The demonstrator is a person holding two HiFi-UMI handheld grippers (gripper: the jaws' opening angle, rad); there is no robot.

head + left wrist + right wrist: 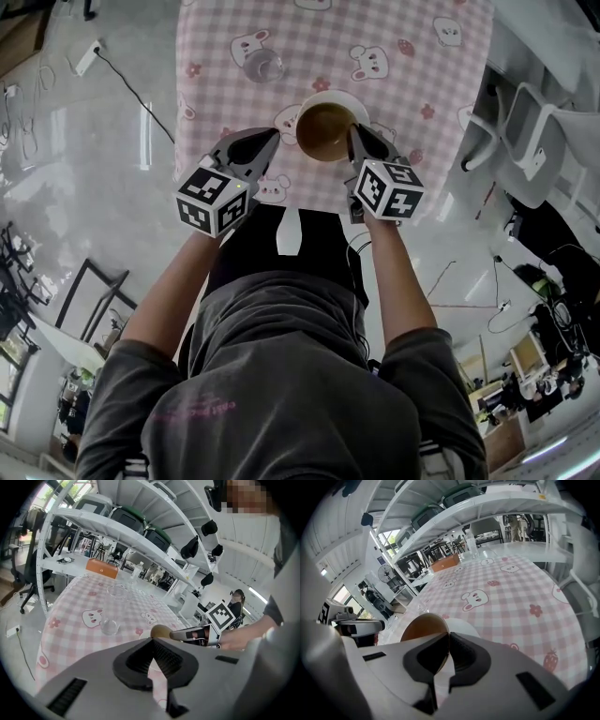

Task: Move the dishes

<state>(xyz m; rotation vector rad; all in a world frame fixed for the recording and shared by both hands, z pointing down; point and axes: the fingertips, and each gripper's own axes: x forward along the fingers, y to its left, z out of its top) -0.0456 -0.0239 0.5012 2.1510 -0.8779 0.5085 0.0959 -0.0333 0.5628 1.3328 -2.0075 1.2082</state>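
Brown bowl [323, 131] is pinched at its rim by the right gripper [355, 133], with the left gripper [275, 137] closed and empty beside it.

The brown bowl [325, 131] covered most of the white plate [362, 106] under it. The checked tablecloth [394, 47] ran off the top edge. In its own view, the left gripper [153, 640] hid all but a sliver of the bowl.

brown bowl [323, 134] (right gripper [353, 133] on rim)
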